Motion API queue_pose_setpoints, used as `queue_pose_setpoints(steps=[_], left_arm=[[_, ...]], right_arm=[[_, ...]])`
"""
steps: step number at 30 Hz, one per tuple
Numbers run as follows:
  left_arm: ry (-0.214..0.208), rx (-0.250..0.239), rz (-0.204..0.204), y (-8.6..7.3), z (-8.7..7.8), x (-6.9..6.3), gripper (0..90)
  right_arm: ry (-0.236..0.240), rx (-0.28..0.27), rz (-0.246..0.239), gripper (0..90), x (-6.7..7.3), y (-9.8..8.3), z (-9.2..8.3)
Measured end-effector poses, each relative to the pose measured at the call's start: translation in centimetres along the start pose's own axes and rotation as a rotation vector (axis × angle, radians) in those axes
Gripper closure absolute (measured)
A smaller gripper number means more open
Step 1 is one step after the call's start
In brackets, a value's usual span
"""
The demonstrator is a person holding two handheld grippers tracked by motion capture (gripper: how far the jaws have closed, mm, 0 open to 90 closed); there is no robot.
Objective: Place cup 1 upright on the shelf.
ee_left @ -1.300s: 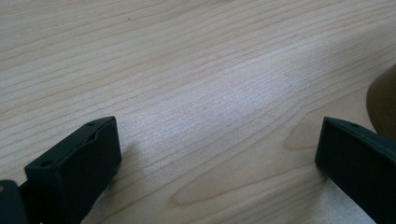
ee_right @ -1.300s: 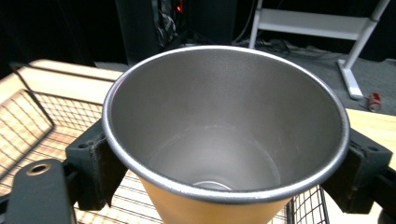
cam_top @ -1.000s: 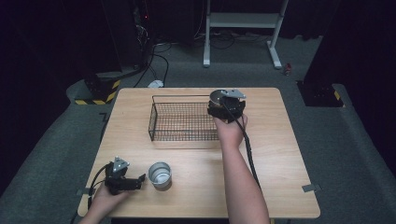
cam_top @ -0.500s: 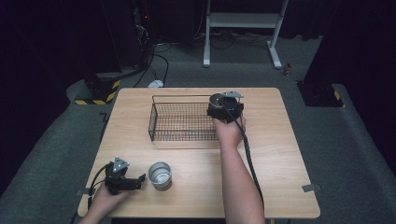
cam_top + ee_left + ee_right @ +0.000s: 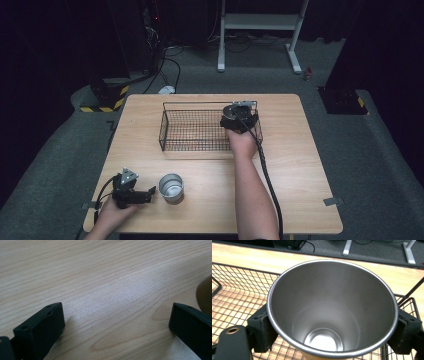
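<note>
A stainless steel cup [image 5: 332,307] is recorded clamped between the two black jaws of the right gripper [image 5: 332,340], one jaw pressed against each side of its wall below the rim, mouth upward and interior empty. The cup is held upright, its long axis near vertical, over the right end of a black wire basket [image 5: 200,131], inside the rim line as judged from the mesh seen beneath and around it in the right gripper view; whether its base touches the basket floor cannot be told. The coming move is judged to turn on this relation: the basket floor lies straight down along the cup's axis, so a lowering and a release appear to be what is called for. A second steel cup [image 5: 171,187] is noted standing upright on the wooden table [image 5: 300,165] near the front edge, well apart from the basket. Just beside it, to its left, the left gripper [image 5: 150,194] is held low over the tabletop, jaws spread wide with nothing between them and pointed toward that cup. The left hand is thus the nearer to the second cup, the right being occupied at the basket.
</note>
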State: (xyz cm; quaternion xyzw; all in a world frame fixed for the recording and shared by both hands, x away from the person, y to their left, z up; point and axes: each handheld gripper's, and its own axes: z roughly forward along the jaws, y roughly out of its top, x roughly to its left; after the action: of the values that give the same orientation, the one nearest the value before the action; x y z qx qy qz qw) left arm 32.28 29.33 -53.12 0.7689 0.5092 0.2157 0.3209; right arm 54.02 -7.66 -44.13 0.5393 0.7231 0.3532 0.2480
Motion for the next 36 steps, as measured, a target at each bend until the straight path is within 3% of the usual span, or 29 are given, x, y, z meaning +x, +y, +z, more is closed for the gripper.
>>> queue_pose_setpoints(steps=[29, 32, 33, 36], left_arm=[[-0.001, 0.003, 0.002, 0.0, -0.02, 0.01, 0.6], [-0.002, 0.003, 0.0, 0.0, -0.01, -0.01, 0.6], [-0.002, 0.003, 0.0, 0.0, -0.01, -0.01, 0.6], [-0.002, 0.003, 0.0, 0.0, -0.01, -0.01, 0.6]], right_arm=[[-0.01, 0.044, -0.024, 12.9, 0.58, -0.56, 0.68], [-0.008, 0.05, -0.025, 12.3, 0.68, -0.56, 0.66], [0.014, 0.053, -0.02, 10.5, 0.63, -0.55, 0.65], [0.007, 0.053, -0.015, 8.5, 0.56, -0.53, 0.59]])
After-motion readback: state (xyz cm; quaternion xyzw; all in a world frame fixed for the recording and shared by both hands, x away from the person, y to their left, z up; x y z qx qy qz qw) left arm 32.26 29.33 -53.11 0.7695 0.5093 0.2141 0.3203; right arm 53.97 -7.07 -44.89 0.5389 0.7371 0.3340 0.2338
